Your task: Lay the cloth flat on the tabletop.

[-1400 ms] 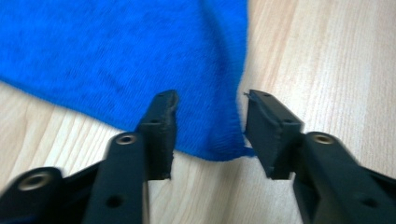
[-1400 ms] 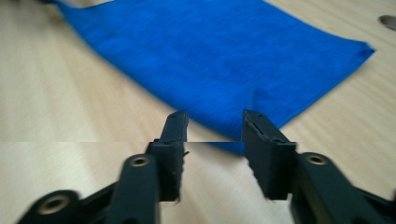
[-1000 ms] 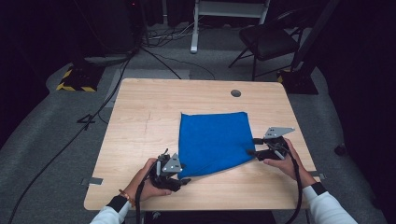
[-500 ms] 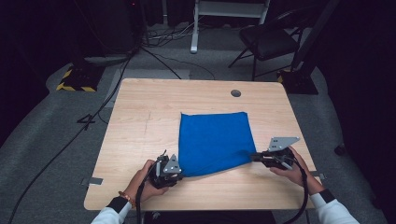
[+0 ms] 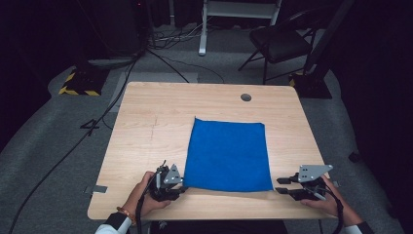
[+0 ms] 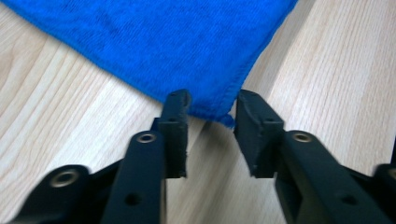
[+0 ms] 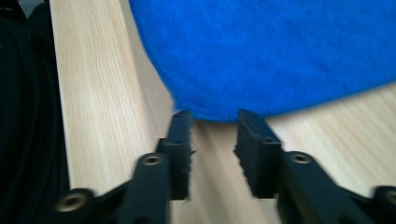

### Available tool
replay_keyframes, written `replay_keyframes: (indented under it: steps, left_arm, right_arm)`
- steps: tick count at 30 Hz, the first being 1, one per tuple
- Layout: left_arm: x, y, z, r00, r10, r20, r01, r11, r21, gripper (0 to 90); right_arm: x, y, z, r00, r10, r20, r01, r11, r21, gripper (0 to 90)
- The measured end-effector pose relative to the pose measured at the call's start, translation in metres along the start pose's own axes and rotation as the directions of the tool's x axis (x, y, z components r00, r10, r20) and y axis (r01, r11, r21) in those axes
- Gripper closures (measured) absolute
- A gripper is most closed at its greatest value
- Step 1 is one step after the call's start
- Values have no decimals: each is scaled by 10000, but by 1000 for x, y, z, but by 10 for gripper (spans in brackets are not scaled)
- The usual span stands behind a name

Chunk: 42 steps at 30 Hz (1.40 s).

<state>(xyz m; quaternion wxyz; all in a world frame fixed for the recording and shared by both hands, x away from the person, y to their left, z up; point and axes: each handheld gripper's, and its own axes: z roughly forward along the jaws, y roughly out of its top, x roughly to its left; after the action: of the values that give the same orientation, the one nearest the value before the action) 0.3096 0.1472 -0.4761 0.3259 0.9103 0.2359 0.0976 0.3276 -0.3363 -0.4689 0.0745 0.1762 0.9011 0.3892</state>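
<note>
Now cloth (image 5: 228, 155) lay flat on table (image 5: 146, 126), near front edge. Left gripper (image 6: 212, 105) gaped, jaws apart astride near-left corner, not yet closed. Right gripper (image 7: 214, 122) likewise gaped just short of near-right corner. Best advice: push both deeper over hem, close together, lift evenly to avoid skewing.

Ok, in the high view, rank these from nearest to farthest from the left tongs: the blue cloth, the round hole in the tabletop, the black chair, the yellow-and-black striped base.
1. Blue cloth: its near-left corner lies right at the left tongs.
2. Round hole in the tabletop: far side of the wooden table, toward the right.
3. Yellow-and-black striped base: on the floor, beyond the table's far-left corner.
4. Black chair: on the floor, far right.
</note>
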Motion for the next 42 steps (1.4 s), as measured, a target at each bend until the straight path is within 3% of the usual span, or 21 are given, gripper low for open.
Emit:
replay_keyframes:
  steps: [1,2,6,7,9,12,13,17,18,20,21,24,25,26,30,33,38,42]
  left_arm:
    - [1,-1,-2,10000,-78,5,78,10000,-49,566]
    - [1,-2,-4,9998,-175,-29,175,9998,-108,467]
    - [3,-5,-13,9968,-736,-312,724,9967,-378,209]
    - [6,-5,-17,9939,-1076,-251,1055,9916,-747,200]
    - [8,-3,-19,9938,-1050,-356,1017,9912,-848,199]
    - [10,2,-19,9940,-985,-466,938,9911,-944,189]
    - [12,5,-17,9943,-935,-507,884,9916,-947,191]
    - [18,20,-1,9955,-721,-613,664,9936,-910,192]
    - [22,28,11,9971,-525,-552,481,9958,-778,195]
    - [24,31,17,9979,-404,-503,368,9968,-716,193]
    - [30,38,28,9993,-300,-212,288,9980,-571,194]
    - [37,45,38,9997,-223,-100,219,9988,-441,185]
    - [40,49,42,9995,-290,94,294,9985,-458,185]
    - [45,55,49,9998,-222,0,222,9990,-399,178]
    - [54,60,60,9993,-352,141,356,9989,-297,180]
    - [62,62,76,9989,-460,107,458,9987,218,180]
    - [67,63,79,9975,-653,283,652,9979,70,160]
    - [75,65,81,9964,-837,94,837,9965,21,163]
  right_arm:
    - [0,-3,-4,9999,95,137,-95,10000,-17,573]
    - [0,-7,-13,9982,396,451,-386,9990,-235,511]
    - [-3,-7,-20,9861,1060,1278,-984,9930,-648,427]
    - [-5,-5,-20,9824,1198,1434,-1105,9913,-714,413]
    - [-9,-1,-18,9709,1462,1899,-1327,9878,-820,365]
    - [-12,5,-14,9647,1607,2089,-1435,9851,-951,343]
    - [-14,12,-8,9603,1519,2341,-1350,9871,-866,313]
    - [-19,22,5,9574,1509,2462,-1354,9876,-788,297]
    - [-20,29,16,9606,1314,2451,-1208,9910,-576,294]
    - [-20,32,22,9628,1149,2444,-1083,9933,-402,294]
    - [-24,39,34,9682,1019,2285,-990,9948,-244,293]
    - [-33,48,52,9688,895,2311,-929,9957,37,290]
    - [-33,48,52,9688,895,2311,-929,9957,37,290]
    - [-42,52,60,9703,976,2215,-1014,9948,62,291]
    - [-52,55,70,9732,1276,1911,-1288,9917,-61,289]
    - [-63,56,78,9698,1641,1805,-1660,9861,-42,290]
    - [-71,55,84,9649,1798,1914,-1847,9828,83,284]
    - [-80,52,90,9573,1935,2148,-2043,9785,290,285]
